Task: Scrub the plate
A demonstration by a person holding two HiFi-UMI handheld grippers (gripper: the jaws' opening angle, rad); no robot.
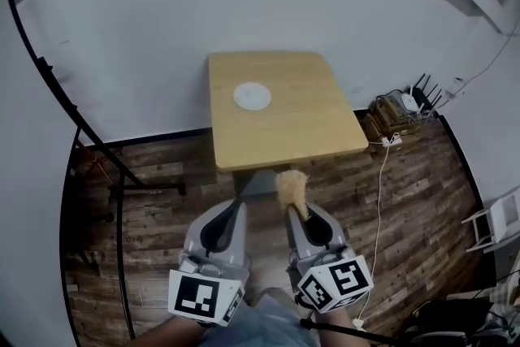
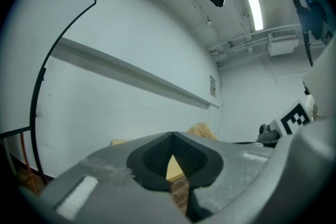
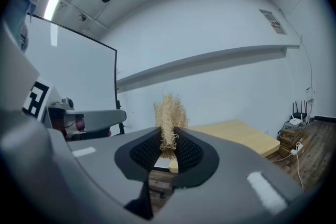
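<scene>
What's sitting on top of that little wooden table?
Only a white plate, lying flat on the table; the rest of the top looks bare. The plate covers the wood beneath it.

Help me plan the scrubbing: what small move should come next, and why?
Probably carry both grippers forward to the table. The right gripper pinches the straw scrubber, the left gripper is shut and empty, and the plate lies untouched, well ahead of both.
</scene>
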